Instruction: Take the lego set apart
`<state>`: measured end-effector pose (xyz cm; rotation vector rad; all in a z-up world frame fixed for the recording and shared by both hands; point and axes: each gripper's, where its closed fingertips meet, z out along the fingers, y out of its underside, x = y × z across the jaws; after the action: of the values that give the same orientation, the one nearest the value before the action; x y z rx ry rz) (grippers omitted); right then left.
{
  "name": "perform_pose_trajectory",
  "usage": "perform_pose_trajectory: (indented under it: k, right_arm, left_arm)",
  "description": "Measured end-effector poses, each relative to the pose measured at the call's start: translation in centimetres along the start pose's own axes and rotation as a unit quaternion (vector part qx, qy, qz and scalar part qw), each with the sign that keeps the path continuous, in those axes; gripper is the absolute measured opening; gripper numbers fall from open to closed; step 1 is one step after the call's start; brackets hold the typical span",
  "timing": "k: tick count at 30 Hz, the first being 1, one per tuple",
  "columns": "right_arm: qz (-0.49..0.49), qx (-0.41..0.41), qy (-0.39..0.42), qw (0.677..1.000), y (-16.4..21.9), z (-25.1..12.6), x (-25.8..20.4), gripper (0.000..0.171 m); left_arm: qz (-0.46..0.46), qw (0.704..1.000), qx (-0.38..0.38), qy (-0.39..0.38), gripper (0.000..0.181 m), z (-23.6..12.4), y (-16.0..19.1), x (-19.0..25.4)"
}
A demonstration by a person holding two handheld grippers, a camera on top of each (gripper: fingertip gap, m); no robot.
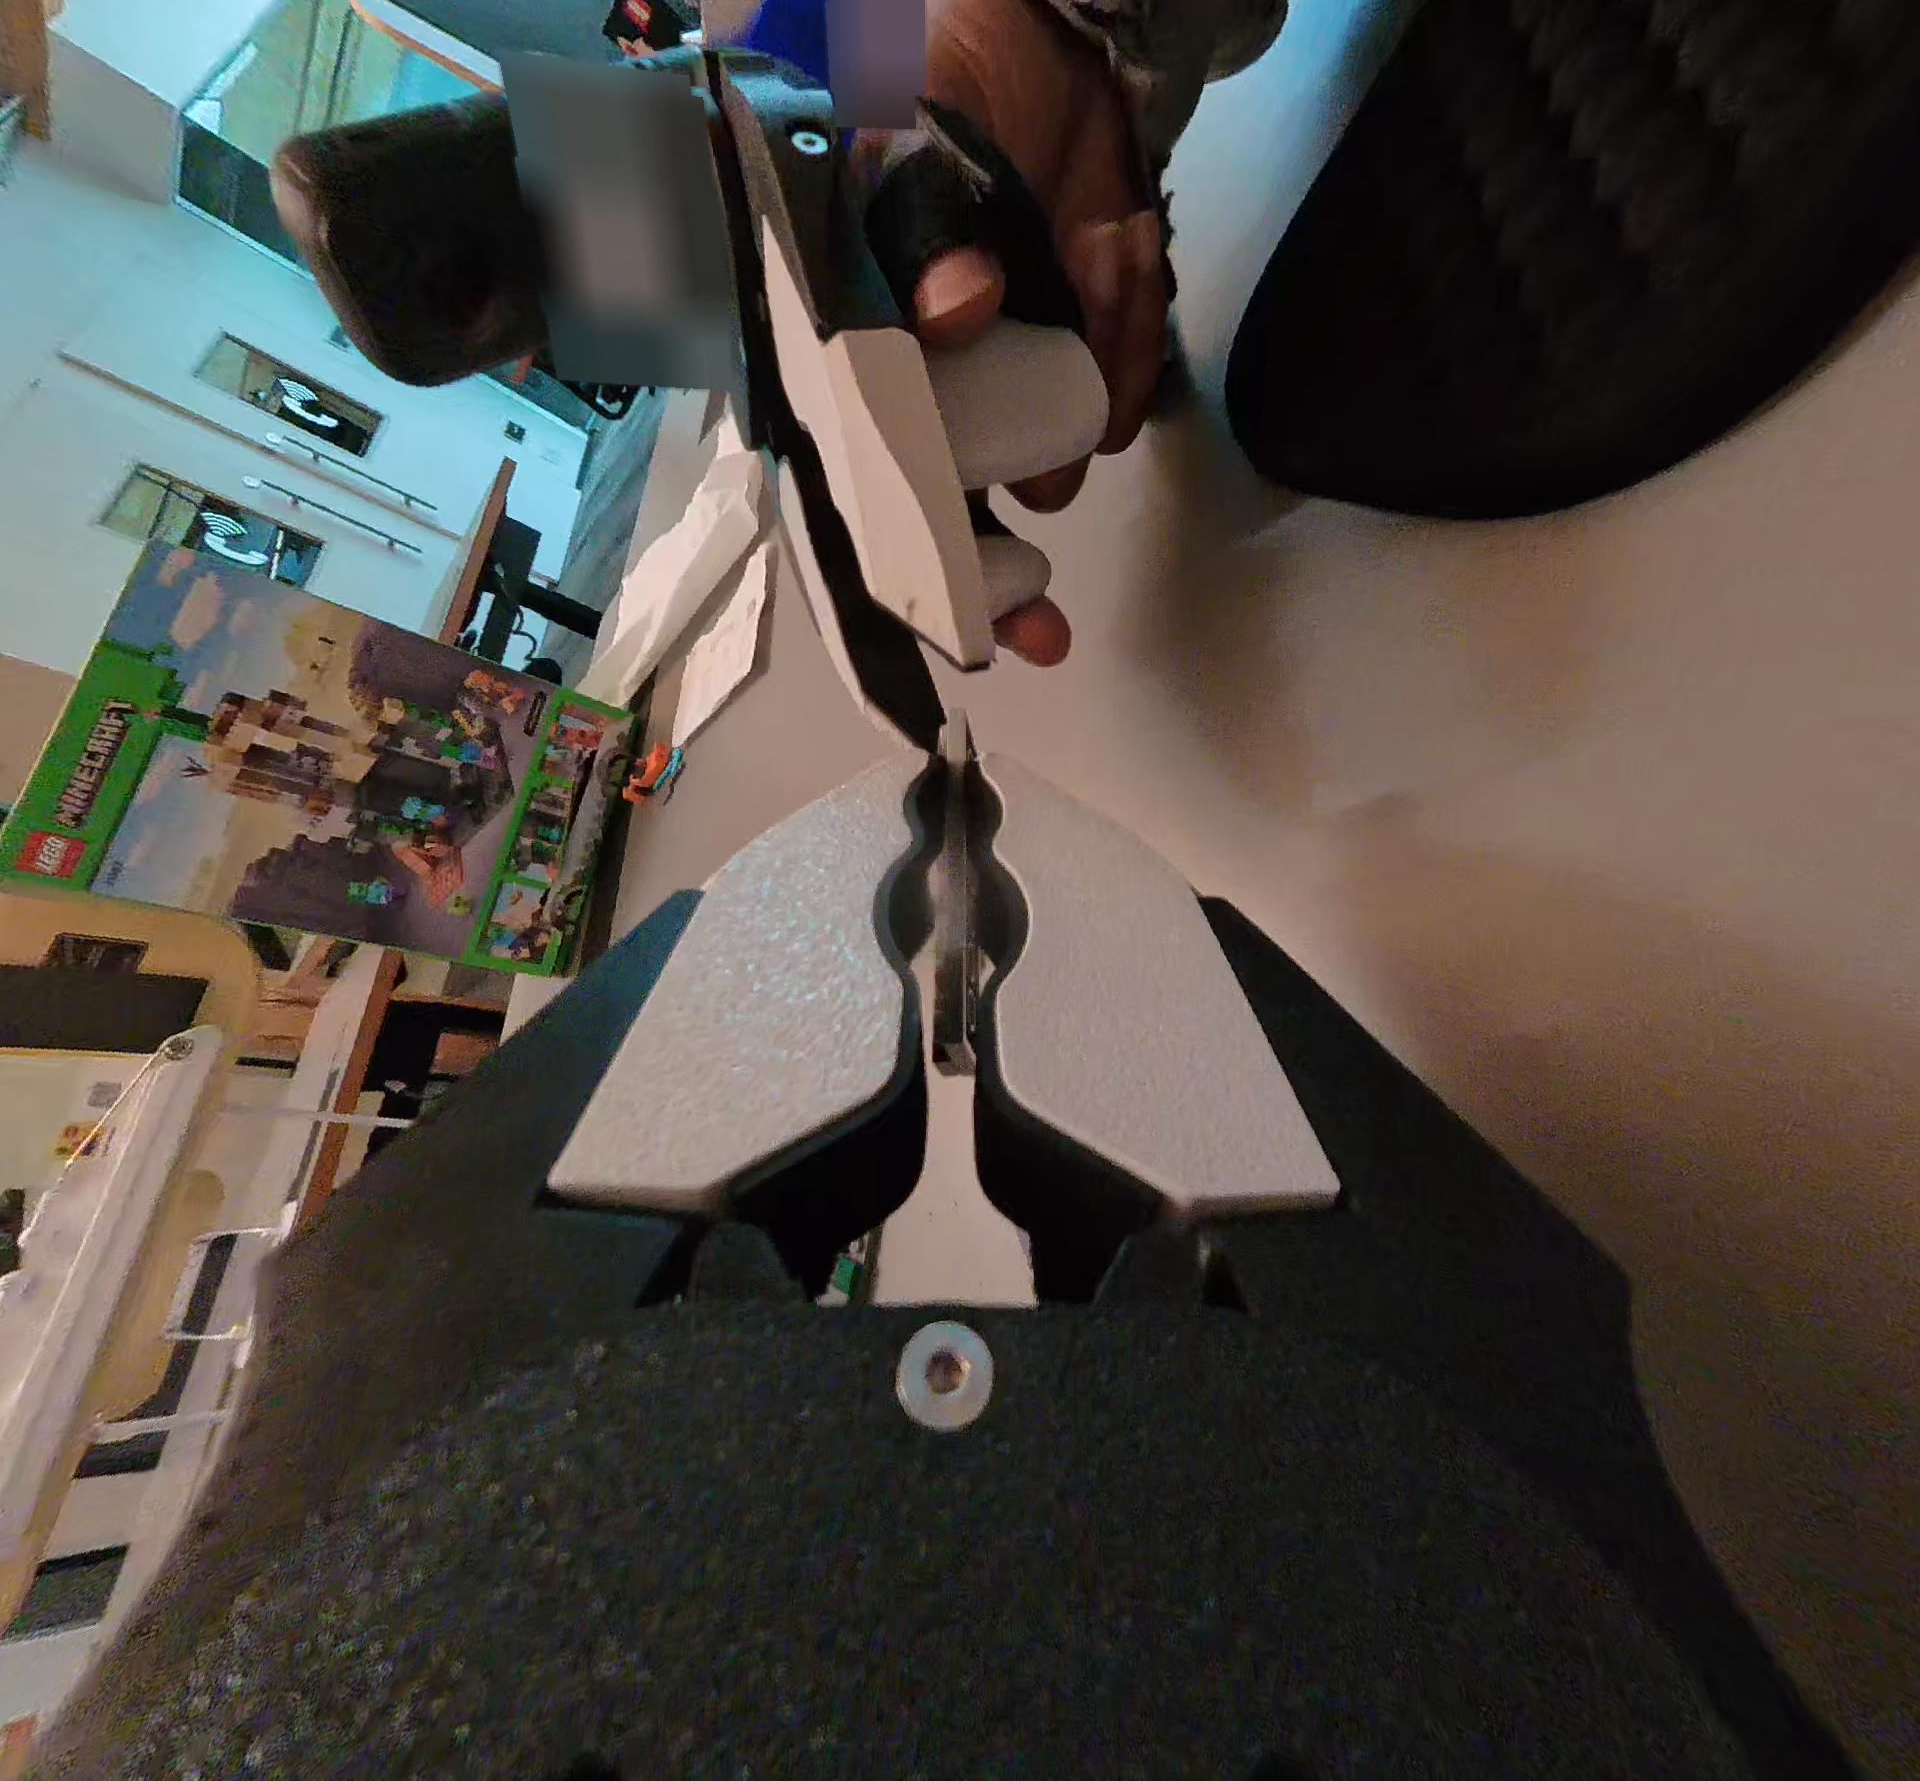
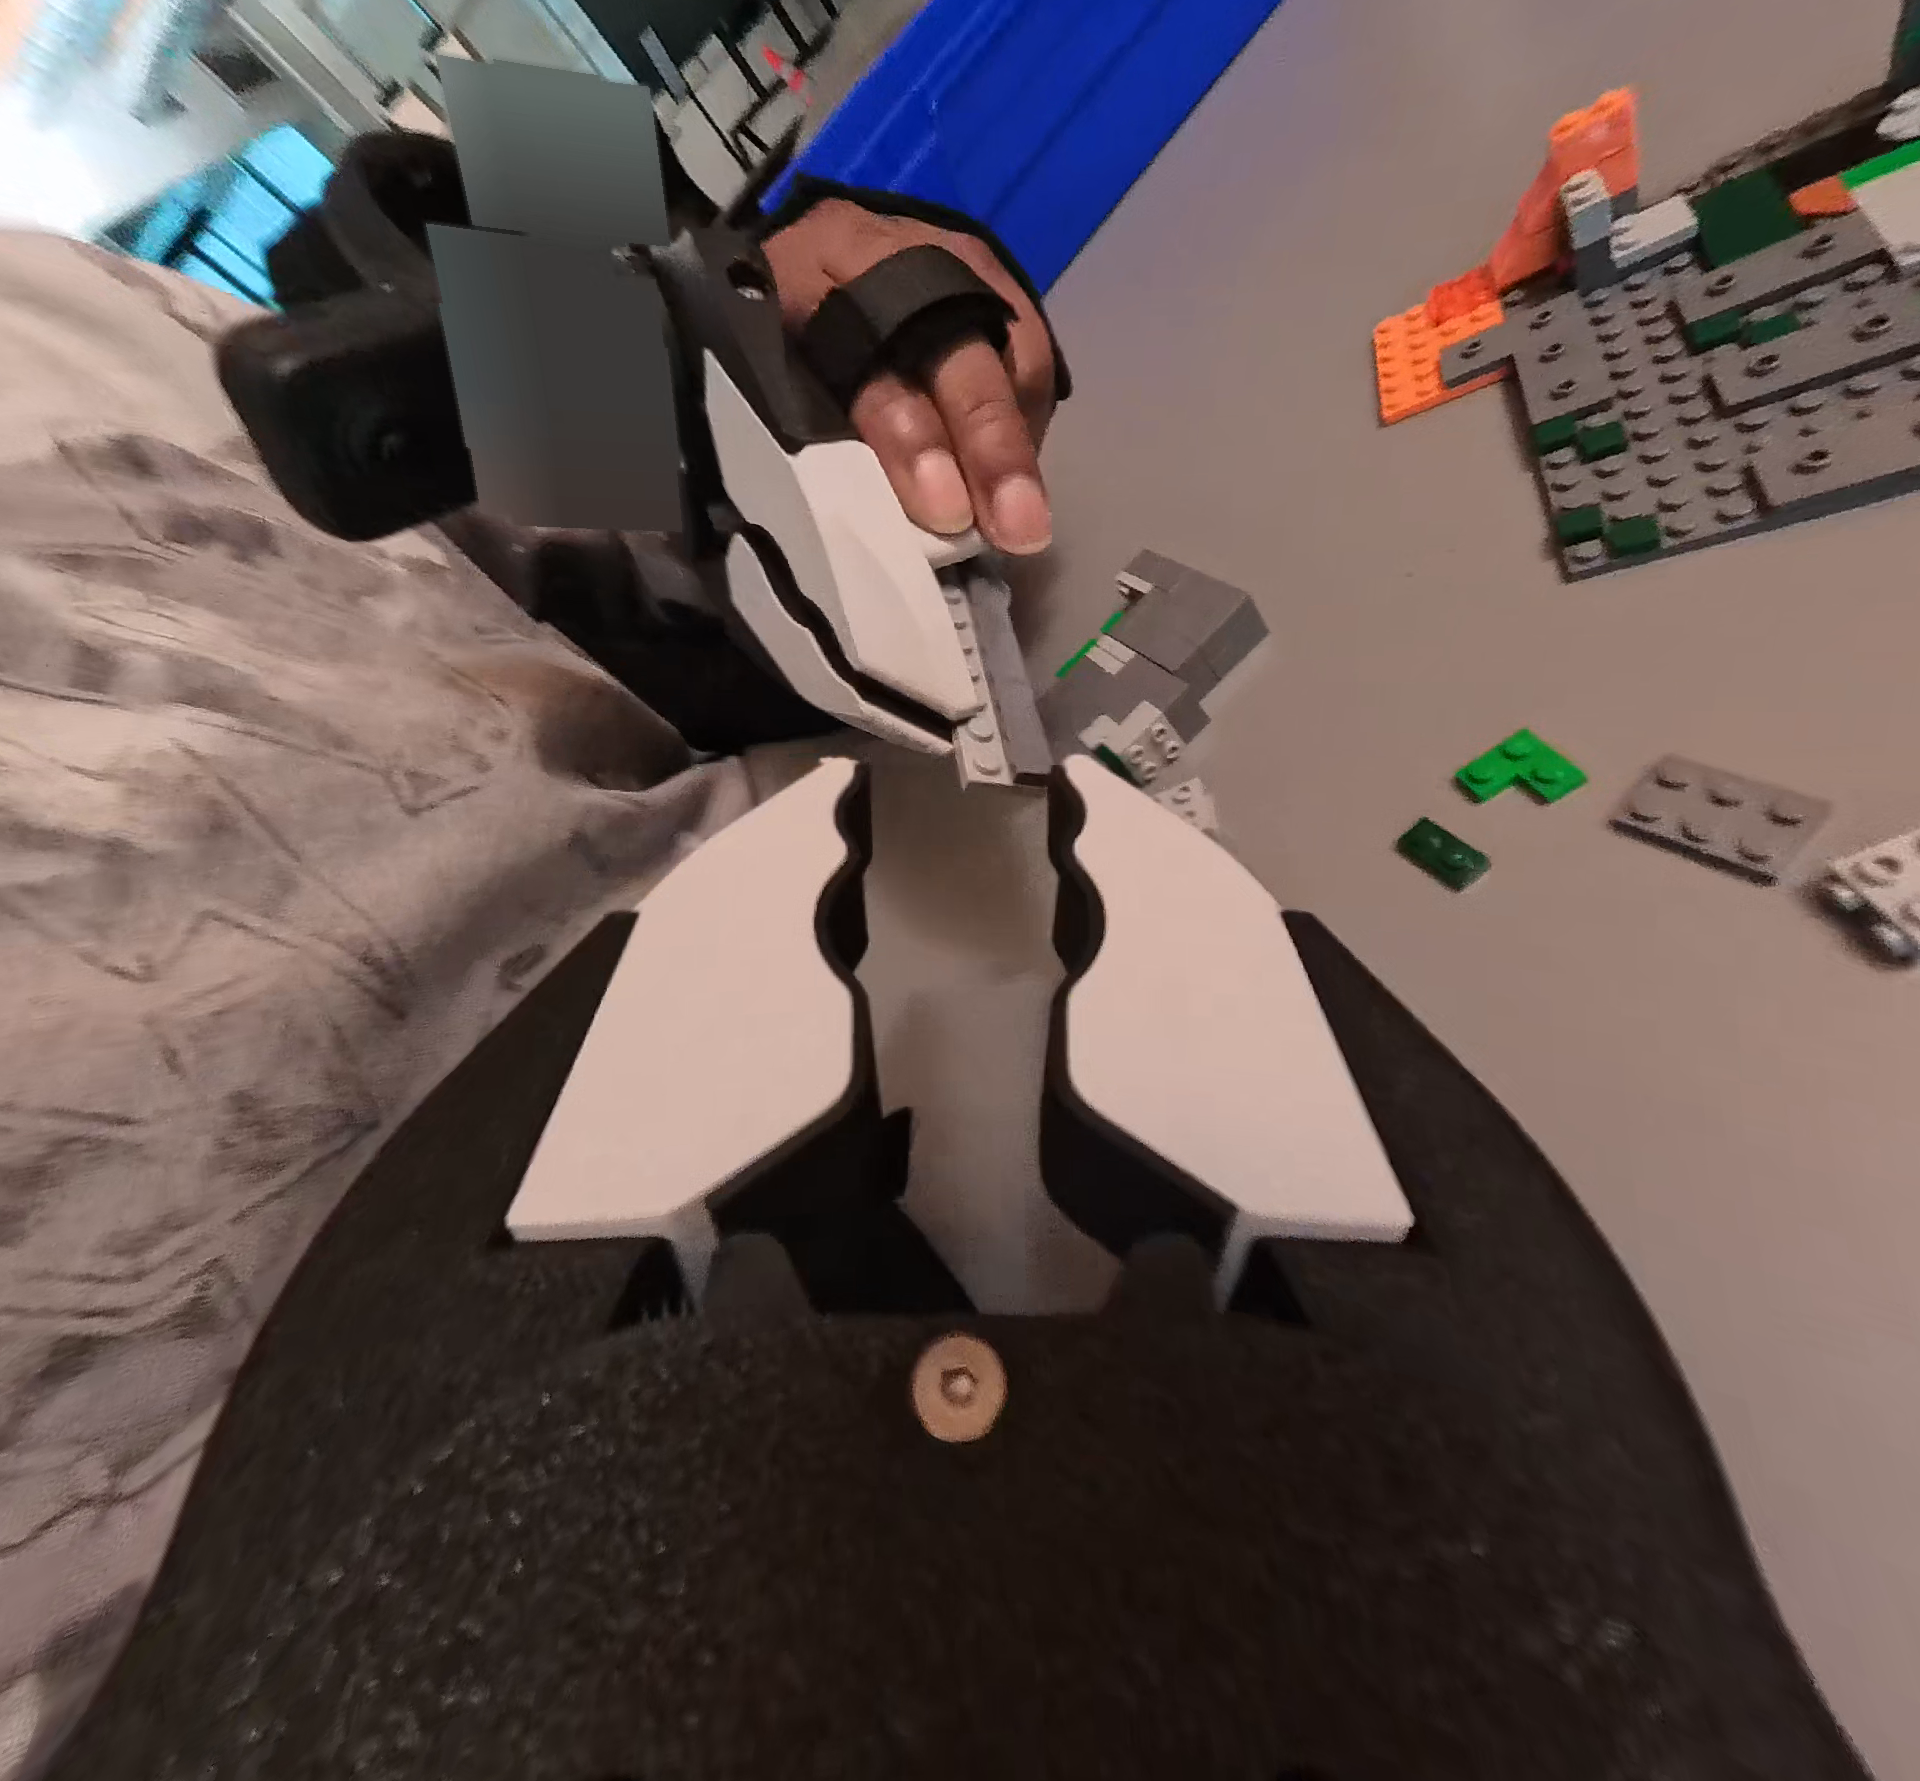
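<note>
Ahead and right of the right gripper, the grey baseplate build remains largely assembled, loose plates nearer. The left gripper clamps a thin grey plate stack; the right's jaws are spread, seemingly touching its end, gripping nothing.

The left gripper has white plastic fingers with a fine pebbled, matt finish, set in a black body of rough, grainy plastic with a shiny metal screw. The right gripper is made the same way, its fingers looking smoother. The grey plate and the loose green brick are smooth, slightly glossy plastic. The table is matt grey; the blue bin is glossy plastic, the box printed cardboard, the sleeve soft patterned cloth.
</note>
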<state>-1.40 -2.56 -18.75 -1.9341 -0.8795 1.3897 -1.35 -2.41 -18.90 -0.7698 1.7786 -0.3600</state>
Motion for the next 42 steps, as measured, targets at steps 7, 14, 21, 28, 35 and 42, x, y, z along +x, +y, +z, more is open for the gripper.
perform_pose_trajectory:
  k: [7,14,21,28,35,42]
  right_arm:
    - [0.018,-0.018,-0.013,1.000,0.1,0.1,0.4,0.035]
    - [-0.013,-0.034,-0.030,0.999,0.2,0.8,0.3,0.017]
    - [-0.173,-0.012,0.065,0.983,-0.1,-1.6,2.7,0.017]
    - [-0.358,0.060,0.149,0.920,-2.2,-3.1,1.8,0.017]
    - [-0.467,0.046,0.194,0.861,-2.8,-2.3,0.8,0.017]
    - [-0.572,0.017,0.263,0.777,-3.1,-1.4,0.7,0.017]
  left_arm:
    - [0.029,0.999,0.004,-0.013,0.003,-0.3,-0.3,0.0]
    - [0.024,1.000,0.008,-0.011,0.003,-0.2,-0.3,0.2]
    - [-0.304,0.951,0.054,0.005,0.036,-1.8,1.3,-3.0]
    - [-0.647,0.738,0.140,0.135,0.032,-1.8,0.9,-3.9]
    - [-0.642,0.742,0.129,0.146,0.014,-0.7,0.1,-2.9]
    - [-0.666,0.713,0.157,0.156,0.007,-0.6,-0.4,-2.9]
